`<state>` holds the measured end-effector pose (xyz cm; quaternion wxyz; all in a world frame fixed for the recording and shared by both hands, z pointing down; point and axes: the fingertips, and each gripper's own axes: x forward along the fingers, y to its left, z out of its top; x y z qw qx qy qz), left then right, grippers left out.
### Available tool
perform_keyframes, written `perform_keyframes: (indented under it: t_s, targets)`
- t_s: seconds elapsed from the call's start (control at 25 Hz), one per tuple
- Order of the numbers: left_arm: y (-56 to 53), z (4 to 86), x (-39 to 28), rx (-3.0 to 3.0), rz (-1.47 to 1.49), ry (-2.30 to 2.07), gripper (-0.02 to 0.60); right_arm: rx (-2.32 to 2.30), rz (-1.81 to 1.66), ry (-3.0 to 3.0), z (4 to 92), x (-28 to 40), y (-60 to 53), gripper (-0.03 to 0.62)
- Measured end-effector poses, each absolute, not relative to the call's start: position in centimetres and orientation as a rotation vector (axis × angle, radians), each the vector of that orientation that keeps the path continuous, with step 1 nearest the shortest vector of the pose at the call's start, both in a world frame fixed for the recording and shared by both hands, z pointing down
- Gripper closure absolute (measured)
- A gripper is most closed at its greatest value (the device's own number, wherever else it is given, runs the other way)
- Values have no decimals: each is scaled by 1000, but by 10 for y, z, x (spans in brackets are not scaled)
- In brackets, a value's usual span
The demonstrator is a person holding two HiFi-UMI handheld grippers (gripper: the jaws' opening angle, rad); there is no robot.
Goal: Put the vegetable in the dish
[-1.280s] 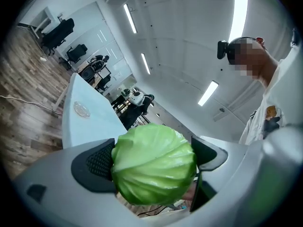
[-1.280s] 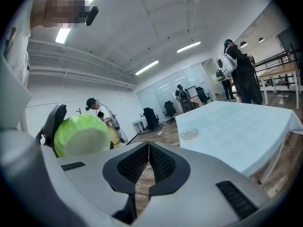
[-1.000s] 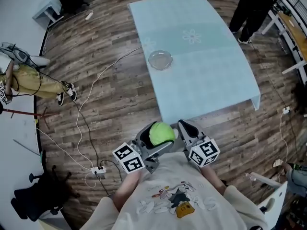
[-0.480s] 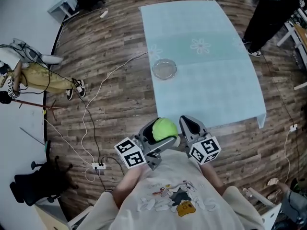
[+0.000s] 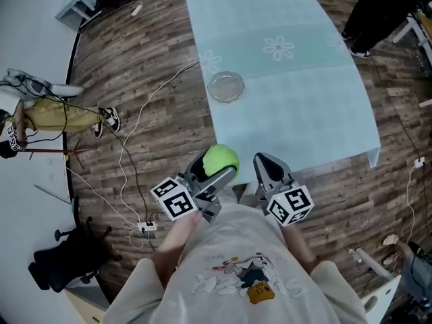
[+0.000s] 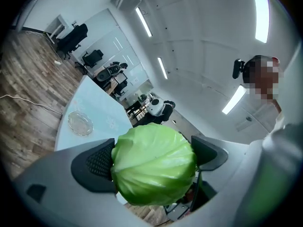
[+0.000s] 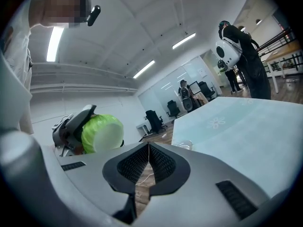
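A round green cabbage (image 5: 221, 160) sits clamped in my left gripper (image 5: 214, 169), held close to the person's chest over the wooden floor. In the left gripper view the cabbage (image 6: 154, 164) fills the space between the jaws of the left gripper (image 6: 152, 167). My right gripper (image 5: 264, 169) is beside it, shut and empty; its pads meet in the right gripper view, where the right gripper (image 7: 148, 162) points past the cabbage (image 7: 102, 133). A clear glass dish (image 5: 225, 86) rests near the left edge of the light blue table (image 5: 297, 93), well ahead of both grippers.
Cables (image 5: 138, 123) trail across the wooden floor left of the table, ending at a power strip (image 5: 147, 227). A person in dark clothes (image 5: 388, 2) stands at the far right of the table. A black chair base (image 5: 71, 255) lies at the lower left.
The view has shifted slightly; the table and dish sit a little higher and left in the frame. The left gripper still grips the cabbage, and the right one stays shut.
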<state>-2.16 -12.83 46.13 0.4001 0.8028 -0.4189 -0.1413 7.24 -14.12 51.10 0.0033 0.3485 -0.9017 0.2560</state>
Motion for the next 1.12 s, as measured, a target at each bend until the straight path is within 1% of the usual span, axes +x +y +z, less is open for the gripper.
perform_keyframes:
  t_s: [0.2, 0.48, 0.68, 0.96, 1.12]
  targets:
    - [-174, 471, -47, 2039, -316, -1132, 66, 1134, 772, -2800, 508, 64, -162, 574]
    - [-234, 498, -67, 2125, -166, -1232, 66, 1187, 761, -2747, 513, 49, -192, 574]
    - [-256, 517, -68, 2155, -60, -1245, 66, 1192, 733, -2711, 520, 32, -212, 574]
    - [-291, 565, -71, 2209, 114, -1228, 66, 1260, 797, -2610, 546, 25, -239, 574]
    - [-308, 595, -68, 2178, 143, -1145, 66, 1301, 796, -2578, 547, 25, -245, 574]
